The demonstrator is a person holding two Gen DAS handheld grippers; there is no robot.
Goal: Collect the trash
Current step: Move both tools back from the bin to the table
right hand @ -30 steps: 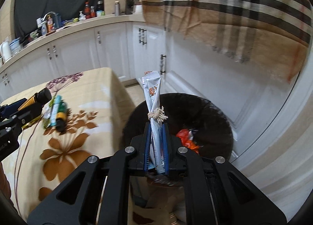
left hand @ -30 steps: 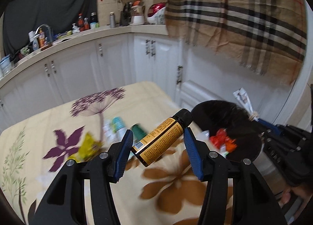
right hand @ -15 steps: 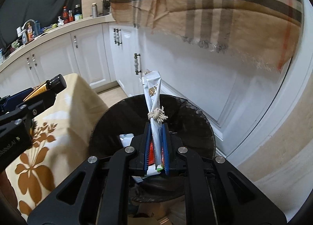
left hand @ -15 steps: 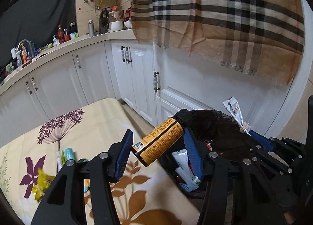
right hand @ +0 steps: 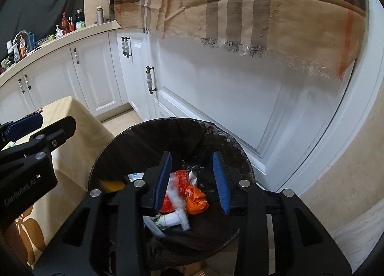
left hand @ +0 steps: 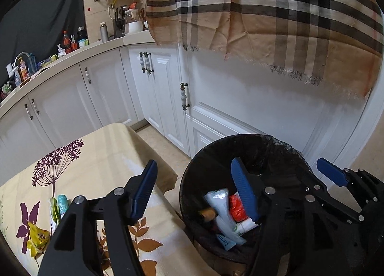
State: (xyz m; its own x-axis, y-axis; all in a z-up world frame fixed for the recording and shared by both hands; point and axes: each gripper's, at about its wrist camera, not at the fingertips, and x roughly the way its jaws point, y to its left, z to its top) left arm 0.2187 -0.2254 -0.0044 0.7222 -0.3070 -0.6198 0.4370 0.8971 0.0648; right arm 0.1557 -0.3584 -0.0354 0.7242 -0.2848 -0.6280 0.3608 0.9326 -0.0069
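A black-lined trash bin stands on the floor beside the table; it also shows in the right wrist view. Inside lie white tubes, an orange wrapper, a red wrapper and the amber bottle, blurred in the right wrist view. My left gripper is open and empty at the bin's left rim. My right gripper is open and empty above the bin. More trash stays on the table: a teal tube and a yellow wrapper.
The table with a beige floral cloth is left of the bin. White cabinets and a white door stand close behind. A plaid cloth hangs above. The counter holds bottles.
Both grippers opened over the bin. The amber bottle dropped from the left gripper and the tied wrapper from the right; both now lie in the bin.
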